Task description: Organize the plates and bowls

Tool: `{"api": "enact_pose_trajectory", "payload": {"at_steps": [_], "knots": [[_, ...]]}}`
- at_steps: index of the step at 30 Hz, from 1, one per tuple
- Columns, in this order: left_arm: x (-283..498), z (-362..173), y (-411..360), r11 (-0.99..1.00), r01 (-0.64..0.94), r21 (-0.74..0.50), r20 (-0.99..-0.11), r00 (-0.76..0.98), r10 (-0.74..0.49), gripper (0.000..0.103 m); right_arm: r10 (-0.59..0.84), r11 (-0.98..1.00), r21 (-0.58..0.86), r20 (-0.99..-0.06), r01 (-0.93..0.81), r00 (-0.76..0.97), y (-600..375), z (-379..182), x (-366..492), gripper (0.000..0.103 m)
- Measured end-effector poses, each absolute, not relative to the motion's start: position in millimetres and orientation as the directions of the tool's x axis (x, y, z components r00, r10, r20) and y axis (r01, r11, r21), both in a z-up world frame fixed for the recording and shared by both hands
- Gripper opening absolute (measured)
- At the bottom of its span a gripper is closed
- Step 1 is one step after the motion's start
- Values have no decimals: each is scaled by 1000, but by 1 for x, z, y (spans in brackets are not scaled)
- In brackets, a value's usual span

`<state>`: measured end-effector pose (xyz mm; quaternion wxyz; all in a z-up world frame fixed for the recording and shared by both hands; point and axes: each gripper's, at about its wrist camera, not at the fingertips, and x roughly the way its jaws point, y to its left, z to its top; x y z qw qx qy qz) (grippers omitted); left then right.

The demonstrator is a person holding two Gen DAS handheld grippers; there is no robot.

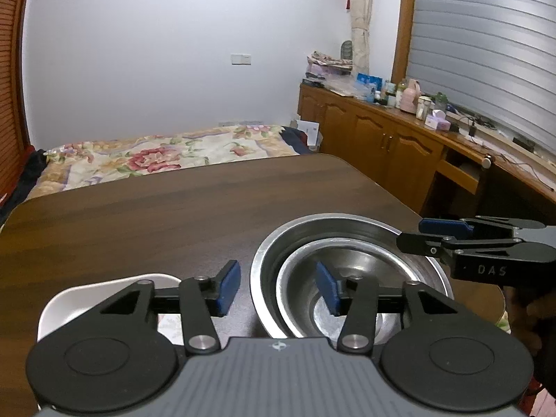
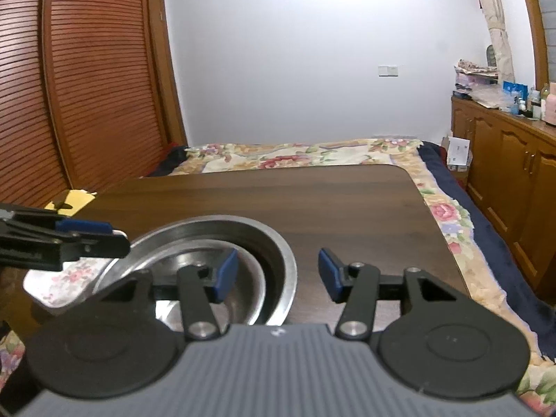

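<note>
Two steel bowls sit nested on the dark wooden table (image 1: 156, 208): a small bowl (image 1: 351, 271) inside a large bowl (image 1: 264, 253). My left gripper (image 1: 278, 288) is open and straddles their left rims, with one pad over the small bowl. A white plate with a flower pattern (image 1: 87, 295) lies to the left, partly hidden by the gripper. My right gripper (image 2: 278, 274) is open across the large bowl's (image 2: 278, 239) right rim, its left pad over the small bowl (image 2: 253, 278). It also shows side-on as the right gripper (image 1: 410, 232). The left gripper (image 2: 120, 235) reaches in above the plate (image 2: 59, 278).
A bed with a flowered cover (image 1: 156, 156) lies beyond the table's far edge. Wooden cabinets (image 1: 375, 139) topped with bottles and boxes line the right wall. A louvred wooden door (image 2: 87, 87) stands at the left. A yellow item (image 2: 71, 201) rests by the table's far left corner.
</note>
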<state>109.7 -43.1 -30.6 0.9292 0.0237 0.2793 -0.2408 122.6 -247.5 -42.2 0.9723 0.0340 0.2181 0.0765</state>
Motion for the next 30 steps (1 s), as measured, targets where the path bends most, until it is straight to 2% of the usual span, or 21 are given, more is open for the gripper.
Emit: {"api": "enact_pose_trajectory", "payload": {"at_steps": [6, 16, 30], "knots": [[104, -40, -44, 898, 429, -100, -528, 742, -413, 58, 176, 983, 118, -414, -139, 893, -245, -52, 120, 61], [100, -48, -49, 912, 397, -105, -539, 748, -388, 57, 214, 974, 153, -409, -165, 887, -244, -61, 126, 61], [107, -59, -54, 913, 388, -123, -573, 723, -385, 40, 223, 970, 181, -422, -160, 879, -236, -69, 128, 61]]}}
